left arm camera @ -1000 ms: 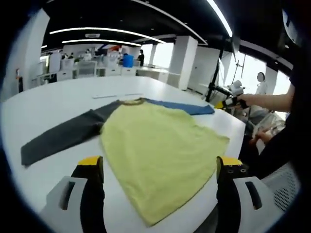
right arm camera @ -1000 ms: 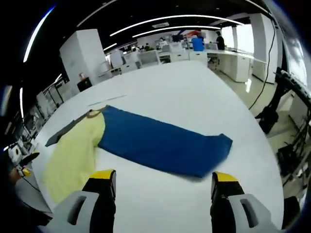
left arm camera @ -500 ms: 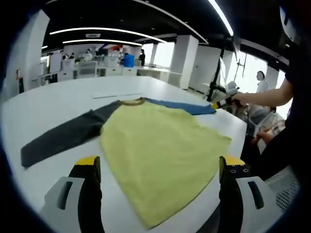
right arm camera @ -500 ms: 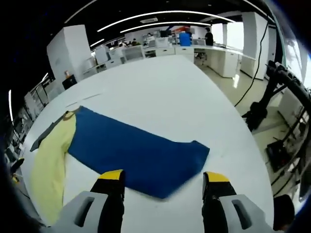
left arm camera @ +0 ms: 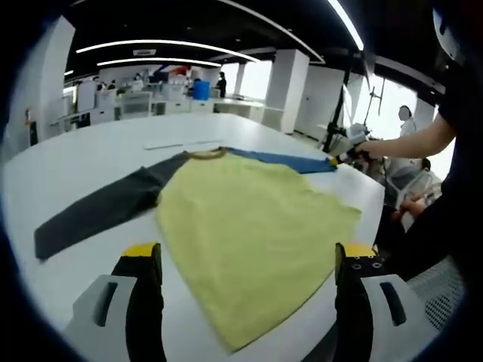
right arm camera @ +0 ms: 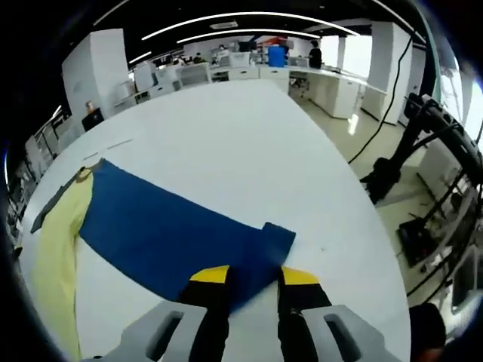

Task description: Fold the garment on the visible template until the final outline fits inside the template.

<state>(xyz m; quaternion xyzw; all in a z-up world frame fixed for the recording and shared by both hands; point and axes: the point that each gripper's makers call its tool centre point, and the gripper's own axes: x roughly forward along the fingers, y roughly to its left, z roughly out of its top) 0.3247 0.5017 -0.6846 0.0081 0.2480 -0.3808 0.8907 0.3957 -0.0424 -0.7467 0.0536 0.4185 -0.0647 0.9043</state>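
Across the white table [left arm camera: 68,162] the garment [left arm camera: 249,234] lies fully spread, yellow body at the centre, grey sleeve [left arm camera: 98,211] and blue sleeve [right arm camera: 173,230] flung out either side of it, so folding looks barely begun. At the blue cuff the right gripper [right arm camera: 247,275] has its jaws nearly closed around the edge, while the left gripper [left arm camera: 245,260] hovers wide open and empty before the yellow hem. Beyond the garment, thin strips [left arm camera: 181,145] lie on the table in an open office.

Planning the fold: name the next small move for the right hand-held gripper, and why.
Probably lift the blue sleeve cuff and carry it toward the yellow body. The right hand-held gripper looks nearly closed over that cuff, and the sleeve lies stretched flat on the white table.
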